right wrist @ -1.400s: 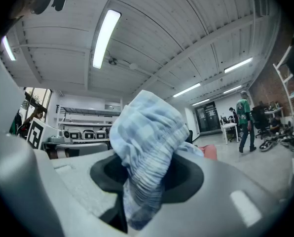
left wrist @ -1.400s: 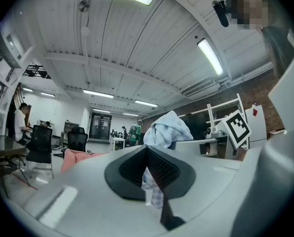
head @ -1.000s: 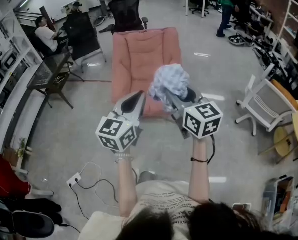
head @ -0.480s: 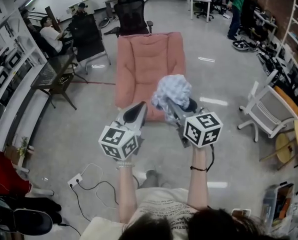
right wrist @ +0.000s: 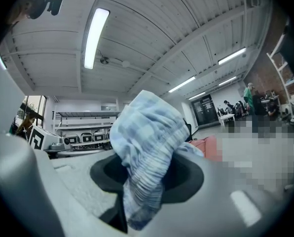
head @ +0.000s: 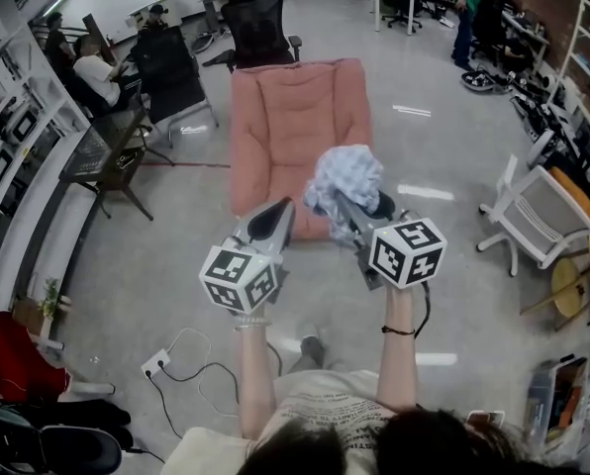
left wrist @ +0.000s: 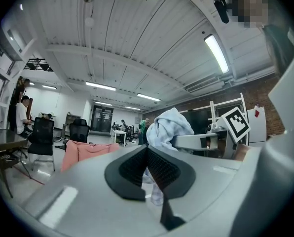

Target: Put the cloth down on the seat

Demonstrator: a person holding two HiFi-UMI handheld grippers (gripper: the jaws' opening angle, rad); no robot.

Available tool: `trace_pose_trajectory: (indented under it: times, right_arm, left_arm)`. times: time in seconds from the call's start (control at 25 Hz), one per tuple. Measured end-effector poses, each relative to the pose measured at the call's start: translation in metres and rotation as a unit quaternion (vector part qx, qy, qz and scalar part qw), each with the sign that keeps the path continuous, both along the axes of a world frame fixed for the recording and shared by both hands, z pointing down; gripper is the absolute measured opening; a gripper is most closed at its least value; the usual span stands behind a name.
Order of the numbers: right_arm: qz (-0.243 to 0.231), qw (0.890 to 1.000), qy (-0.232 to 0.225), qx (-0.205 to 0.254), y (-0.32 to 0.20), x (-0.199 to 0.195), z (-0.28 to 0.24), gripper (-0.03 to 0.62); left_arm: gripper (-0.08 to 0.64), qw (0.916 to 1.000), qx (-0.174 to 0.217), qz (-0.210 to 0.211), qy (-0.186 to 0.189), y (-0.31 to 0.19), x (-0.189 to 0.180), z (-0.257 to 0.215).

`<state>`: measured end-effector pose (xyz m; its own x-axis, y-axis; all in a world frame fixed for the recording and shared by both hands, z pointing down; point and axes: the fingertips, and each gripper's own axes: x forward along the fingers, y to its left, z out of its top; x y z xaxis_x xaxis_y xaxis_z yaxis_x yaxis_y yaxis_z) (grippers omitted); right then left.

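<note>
- The cloth [head: 346, 181] is bunched in my right gripper [head: 352, 211], jaws clamped on it, up in the air short of the pink seat [head: 290, 117] — I'd carry it over the cushion and lower it before letting go.
- My left gripper [head: 273, 218] is closed and empty — best kept aside.
- Cloth and grippers cover the seat's front edge.

Grey left gripper [head: 278, 211] and right gripper [head: 346, 211] have black ribbed pads [left wrist: 158, 170] and white cubes [head: 407, 251] with black square markers. Worn: pale printed T-shirt [head: 320, 404], dark wristband [head: 395, 330].
</note>
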<state>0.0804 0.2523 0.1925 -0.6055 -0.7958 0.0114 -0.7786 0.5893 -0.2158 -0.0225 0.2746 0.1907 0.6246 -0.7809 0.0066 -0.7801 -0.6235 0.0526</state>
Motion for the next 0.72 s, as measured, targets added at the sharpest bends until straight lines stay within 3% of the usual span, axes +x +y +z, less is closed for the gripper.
trace_pose_trajectory:
  times: [0.2,0.72]
  right_arm:
    - [0.004,1.0,-0.004,-0.008,-0.033,-0.002,0.007,0.164]
    - [0.002,1.0,-0.004,-0.017,-0.106,-0.047,0.007,0.164]
  left_arm:
    - [-0.005,1.0,-0.006,0.006,-0.004,-0.035,-0.002,0.004]
    - [-0.005,1.0,-0.006,0.005,0.003,-0.11,-0.049,-0.001]
